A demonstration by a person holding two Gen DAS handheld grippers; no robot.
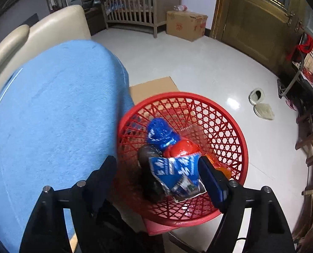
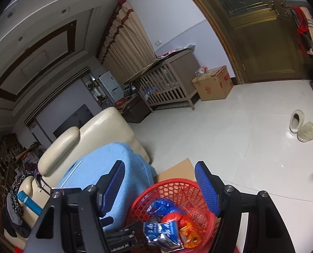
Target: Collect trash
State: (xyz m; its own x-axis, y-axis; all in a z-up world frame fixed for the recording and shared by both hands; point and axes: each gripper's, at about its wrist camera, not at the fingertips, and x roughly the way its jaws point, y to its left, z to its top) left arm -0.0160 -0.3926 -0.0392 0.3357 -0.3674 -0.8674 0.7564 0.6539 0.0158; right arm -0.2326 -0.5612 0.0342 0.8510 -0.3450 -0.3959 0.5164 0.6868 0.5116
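The left tool (image 1: 156, 179) hangs with its jaws apart over a red mesh basket (image 1: 230, 130), nothing pressed between its pads; a blue-and-white printed wrapper (image 1: 175, 172) lies in the basket just below them. The right tool (image 2: 159, 187), also spread and empty, points over the same basket from beside it. Inside the basket, the wrapper rests on a dark crumpled bag (image 1: 148, 154), with a red wad (image 1: 179, 148) and a crumpled blue bag (image 1: 160, 132) behind and orange scraps (image 2: 190, 235) at the right wall. The basket stands on a flat sheet of cardboard (image 1: 154, 88) beside a blue towel (image 1: 57, 109) draped over a cream sofa (image 1: 55, 29). Farther off, two pale slippers (image 2: 304, 126) lie on the white tile floor (image 1: 198, 63), near a cardboard box (image 1: 186, 25) and a slatted crib (image 1: 135, 6).
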